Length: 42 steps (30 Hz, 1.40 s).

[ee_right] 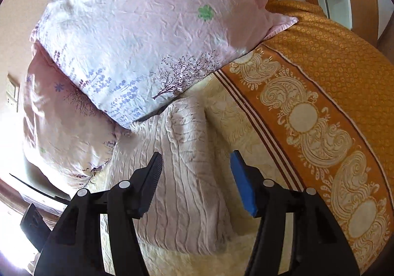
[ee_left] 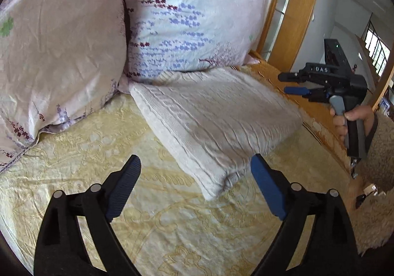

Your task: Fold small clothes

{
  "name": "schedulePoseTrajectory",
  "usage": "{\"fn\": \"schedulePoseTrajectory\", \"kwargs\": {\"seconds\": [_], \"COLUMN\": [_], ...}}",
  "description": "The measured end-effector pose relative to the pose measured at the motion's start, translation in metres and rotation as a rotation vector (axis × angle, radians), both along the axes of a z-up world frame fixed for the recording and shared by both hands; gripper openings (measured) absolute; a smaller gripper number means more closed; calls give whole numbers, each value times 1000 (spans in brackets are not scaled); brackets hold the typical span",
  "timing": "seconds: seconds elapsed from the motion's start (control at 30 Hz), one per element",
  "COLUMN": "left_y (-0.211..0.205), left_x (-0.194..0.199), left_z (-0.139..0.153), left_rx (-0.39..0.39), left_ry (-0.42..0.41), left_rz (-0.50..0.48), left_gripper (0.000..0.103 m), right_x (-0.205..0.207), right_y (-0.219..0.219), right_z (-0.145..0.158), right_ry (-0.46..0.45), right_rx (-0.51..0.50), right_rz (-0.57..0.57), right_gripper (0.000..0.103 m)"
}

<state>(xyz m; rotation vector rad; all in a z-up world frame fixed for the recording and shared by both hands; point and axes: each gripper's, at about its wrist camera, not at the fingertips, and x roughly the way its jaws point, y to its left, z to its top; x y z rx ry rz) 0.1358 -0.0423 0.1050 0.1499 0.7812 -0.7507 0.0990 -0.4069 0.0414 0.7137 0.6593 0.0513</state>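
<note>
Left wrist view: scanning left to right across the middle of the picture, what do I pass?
Pink pillow → floral pillow → folded cream knit garment → right gripper, held in the right hand.

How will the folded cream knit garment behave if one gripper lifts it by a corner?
The folded knit garment looks soft and thick, so it would probably droop and unfold. Its ribbed surface should grip the pads well. It likely slides little on the yellow bedspread.
</note>
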Motion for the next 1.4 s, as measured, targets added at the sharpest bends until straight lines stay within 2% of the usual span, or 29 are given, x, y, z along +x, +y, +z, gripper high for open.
{"fn": "schedulePoseTrajectory", "kwargs": {"seconds": [0.1, 0.17, 0.2, 0.23, 0.27, 0.33, 0.4, 0.47, 0.53, 0.67, 0.77, 0.83, 0.93, 1.0, 1.1, 1.2, 1.3, 1.4], "left_y": [-27, -46, -52, -57, -64, -73, -78, -78, -76, -72, -67, -65, -57, -52, -59, -58, -39, -18], "left_x": [17, 27, 30, 31, 34, 36, 32, 26, 25, 33, 38, 41, 49, 51, 45, 37, 40, 47], "left_z": [4, 2, 0, -4, -7, -11, -9, -3, -2, -7, -8, -8, -8, -8, -13, -21, -21, -7], "left_rx": [39, 64, 76, 95, 128, 210, 263, 280, 287, 264, 225, 194, 116, 77, 129, 157, 91, 47], "left_ry": [-10, 20, 30, 29, 26, -4, -78, -162, -182, -96, -33, 14, 100, 128, 105, 107, 155, 124], "left_rz": [45, 41, 35, 36, 41, 74, 115, 142, 151, 155, 154, 154, 178, 192, 174, 155, 196, 273], "left_gripper": [93, 95, 95, 96, 96, 96, 101, 101, 101, 101, 101, 101, 101, 101, 101, 101, 101, 101], "right_x": [30, 47, 55, 60, 63, 60, 52, 44, 43, 47, 49, 51, 37, 22, 1, -11, -17, -18], "right_y": [0, 2, 4, 7, 10, 13, 10, 3, -2, -9, -7, -2, 9, 18, 49, 89, 126, 168], "right_z": [-7, -13, -17, -22, -24, -18, -6, 3, 4, -28, -45, -38, -11, 3, 15, 17, 21, 26], "right_ry": [43, 106, 128, 143, 145, 99, 47, 15, 16, 126, 171, 162, 89, 8, -72, -111, -143, -189], "right_rx": [54, 31, 35, 42, 53, 42, 35, 39, 25, 47, 57, 27, -71, -133, -243, -331, -399, -497], "right_rz": [21, 14, 28, 46, 61, 63, 38, 4, -22, -70, -82, -76, -73, -33, 73, 203, 325, 436], "right_gripper": [59, 57, 53, 31, 15, 10, 9, 8, 8, 8, 10, 13, 23, 30, 31, 31, 30, 30]}}
